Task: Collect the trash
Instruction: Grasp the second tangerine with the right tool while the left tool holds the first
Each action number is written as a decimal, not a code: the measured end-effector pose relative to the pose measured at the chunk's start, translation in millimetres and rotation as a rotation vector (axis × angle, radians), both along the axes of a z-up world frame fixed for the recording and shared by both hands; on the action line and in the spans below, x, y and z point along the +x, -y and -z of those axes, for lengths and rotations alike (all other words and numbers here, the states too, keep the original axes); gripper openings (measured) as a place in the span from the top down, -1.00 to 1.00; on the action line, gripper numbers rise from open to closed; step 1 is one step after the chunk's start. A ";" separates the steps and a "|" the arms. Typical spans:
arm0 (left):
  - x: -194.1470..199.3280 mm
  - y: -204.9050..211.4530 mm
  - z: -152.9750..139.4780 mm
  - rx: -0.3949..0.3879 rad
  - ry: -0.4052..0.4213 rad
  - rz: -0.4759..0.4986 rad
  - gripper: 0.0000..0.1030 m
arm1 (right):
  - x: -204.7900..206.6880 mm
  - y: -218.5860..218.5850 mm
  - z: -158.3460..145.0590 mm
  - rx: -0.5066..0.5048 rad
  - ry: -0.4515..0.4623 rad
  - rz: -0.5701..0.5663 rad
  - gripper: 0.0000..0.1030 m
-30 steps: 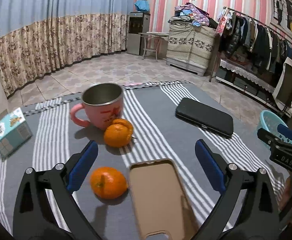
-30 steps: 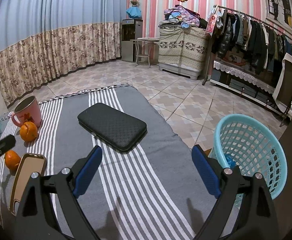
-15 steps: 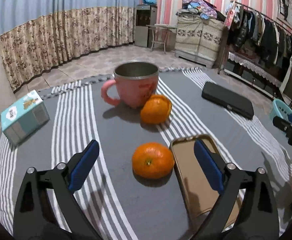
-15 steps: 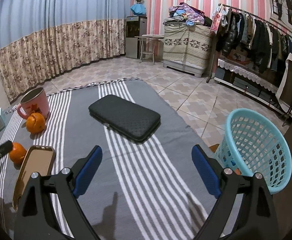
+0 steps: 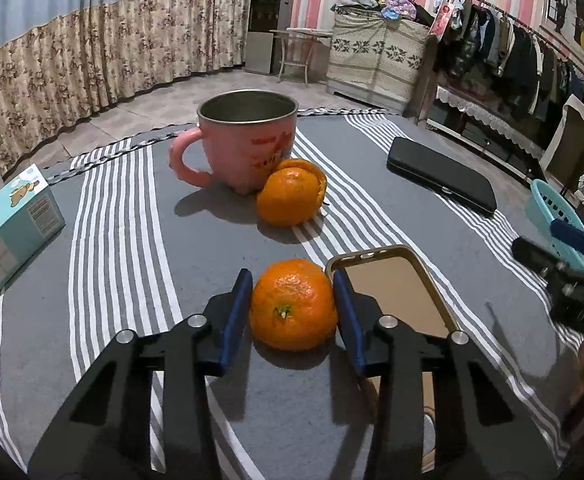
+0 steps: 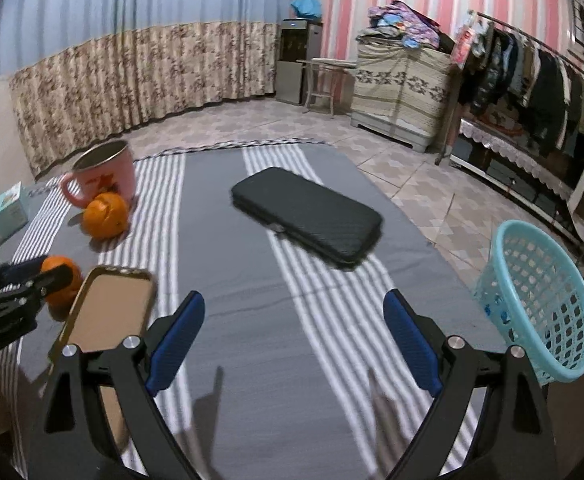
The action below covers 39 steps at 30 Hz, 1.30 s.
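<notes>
My left gripper is shut on a whole orange that rests on the grey striped tablecloth; both blue pads touch its sides. It also shows in the right wrist view, partly behind the left gripper. A second orange with split peel sits by the pink mug. My right gripper is open and empty above the cloth. A turquoise basket stands off the table's right edge.
A tan phone case lies right beside the held orange. A black case lies at the far right. A teal tissue box sits at the left edge. The right gripper shows at the right edge.
My left gripper moved forward and down and closed on the near orange. The right gripper shifted slightly; it stays open.
</notes>
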<state>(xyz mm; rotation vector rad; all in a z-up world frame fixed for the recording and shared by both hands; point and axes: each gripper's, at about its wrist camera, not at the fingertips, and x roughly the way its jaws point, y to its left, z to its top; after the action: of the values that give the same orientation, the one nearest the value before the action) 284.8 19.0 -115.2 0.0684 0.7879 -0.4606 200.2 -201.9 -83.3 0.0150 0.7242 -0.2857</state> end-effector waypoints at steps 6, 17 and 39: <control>-1.8 1.2 -3.9 0.013 0.027 0.006 0.30 | 1.9 -23.9 5.3 -0.006 -0.032 -0.045 -0.73; 2.2 -8.2 -8.6 0.010 0.040 -0.002 0.31 | 23.5 -51.8 26.9 0.044 -0.167 -0.123 -0.15; 13.1 -25.7 -9.3 0.029 0.042 -0.043 0.32 | 45.9 -58.1 16.4 0.152 -0.144 -0.194 0.50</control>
<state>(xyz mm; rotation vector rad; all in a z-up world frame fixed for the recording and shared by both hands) 297.8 44.7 -105.9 0.0876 0.7537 -0.4062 246.2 -143.8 -99.7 0.0686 0.8833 -0.0455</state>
